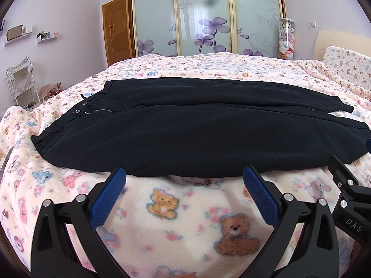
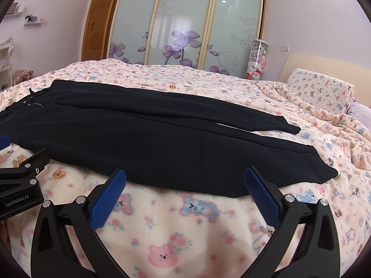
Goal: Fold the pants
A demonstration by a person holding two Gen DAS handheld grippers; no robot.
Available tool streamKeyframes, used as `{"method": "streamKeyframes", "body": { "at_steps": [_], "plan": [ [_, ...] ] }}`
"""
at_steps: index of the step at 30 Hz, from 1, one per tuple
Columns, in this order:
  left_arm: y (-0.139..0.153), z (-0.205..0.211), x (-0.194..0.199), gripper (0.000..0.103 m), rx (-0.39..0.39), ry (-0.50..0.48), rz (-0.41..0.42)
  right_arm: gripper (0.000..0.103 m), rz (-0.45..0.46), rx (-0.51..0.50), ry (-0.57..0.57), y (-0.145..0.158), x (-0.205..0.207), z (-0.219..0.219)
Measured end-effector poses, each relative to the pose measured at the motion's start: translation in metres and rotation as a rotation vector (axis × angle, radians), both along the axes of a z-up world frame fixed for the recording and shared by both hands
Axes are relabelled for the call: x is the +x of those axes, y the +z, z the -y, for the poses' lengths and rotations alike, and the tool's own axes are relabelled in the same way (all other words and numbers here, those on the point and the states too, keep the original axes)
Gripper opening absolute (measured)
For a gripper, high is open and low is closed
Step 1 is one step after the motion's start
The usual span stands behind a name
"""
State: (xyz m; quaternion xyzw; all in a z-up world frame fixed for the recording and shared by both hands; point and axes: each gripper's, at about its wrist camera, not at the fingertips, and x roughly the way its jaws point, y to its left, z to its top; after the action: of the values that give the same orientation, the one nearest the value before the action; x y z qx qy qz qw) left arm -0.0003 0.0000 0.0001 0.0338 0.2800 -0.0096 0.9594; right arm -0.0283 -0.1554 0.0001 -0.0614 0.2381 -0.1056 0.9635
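Dark navy pants (image 1: 185,129) lie flat across the bed, waistband with zip and button (image 1: 77,111) to the left, leg hems to the right (image 2: 320,162). The two legs lie side by side, the far one slightly apart. My left gripper (image 1: 184,177) is open, its blue pads just short of the near leg's edge, nothing between them. My right gripper (image 2: 184,178) is also open, at the near edge of the pants toward the hem end. Each gripper shows at the edge of the other's view.
A pink fleece blanket with bear print (image 1: 162,208) covers the bed. A pillow (image 2: 320,88) and headboard stand at the right. Sliding wardrobe doors (image 1: 204,16), a wooden door and a tube of plush toys (image 1: 286,39) are behind. Wall shelves and a white rack (image 1: 20,81) stand on the left.
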Motion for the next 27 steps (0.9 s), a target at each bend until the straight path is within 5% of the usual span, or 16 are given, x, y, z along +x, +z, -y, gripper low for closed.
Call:
{"method": "streamKeyframes", "body": {
  "at_steps": [20,27],
  "plan": [
    [0.0,0.0,0.0,0.101,0.001,0.0,-0.001,0.102,0.0,0.004,0.002,0.007,-0.001,0.004],
    [0.002,0.0,0.002,0.101,-0.01,-0.008,-0.003,0.102,-0.012,0.103,0.051,0.002,0.01,0.026]
  ]
}}
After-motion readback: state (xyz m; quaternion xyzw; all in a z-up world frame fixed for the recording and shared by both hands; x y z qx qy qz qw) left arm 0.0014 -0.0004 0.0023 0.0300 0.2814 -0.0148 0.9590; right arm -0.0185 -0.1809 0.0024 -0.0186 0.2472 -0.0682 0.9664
